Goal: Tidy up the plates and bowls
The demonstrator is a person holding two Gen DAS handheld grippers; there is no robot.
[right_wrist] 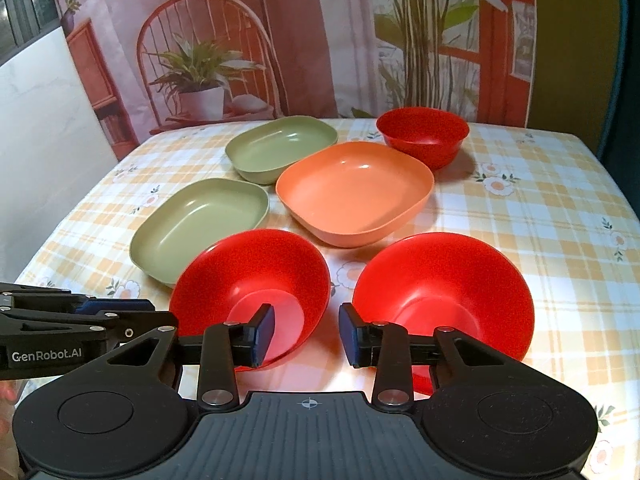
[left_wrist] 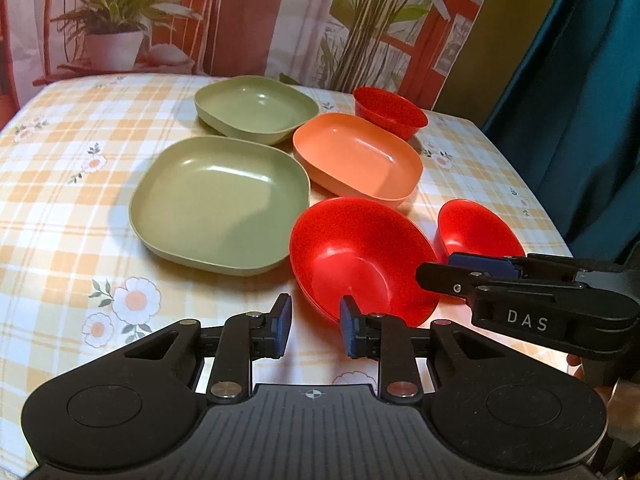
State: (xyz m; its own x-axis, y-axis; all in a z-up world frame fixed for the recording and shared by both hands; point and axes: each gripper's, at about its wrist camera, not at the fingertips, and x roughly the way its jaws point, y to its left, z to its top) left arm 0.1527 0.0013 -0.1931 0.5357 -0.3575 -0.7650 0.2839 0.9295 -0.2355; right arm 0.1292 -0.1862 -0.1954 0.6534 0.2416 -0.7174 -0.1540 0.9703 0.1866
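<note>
Plates and bowls sit spread on the checked tablecloth [right_wrist: 540,208]: two green plates [right_wrist: 200,228] [right_wrist: 280,148] to the left, an orange plate [right_wrist: 356,196] in the middle, a small red bowl [right_wrist: 424,134] at the far right, and two red bowls [right_wrist: 252,276] [right_wrist: 444,292] nearest. The left gripper [left_wrist: 315,324] and the right gripper [right_wrist: 307,334] hover with jaws parted, grasping nothing; each seems to straddle a near rim, though contact is unclear.
</note>
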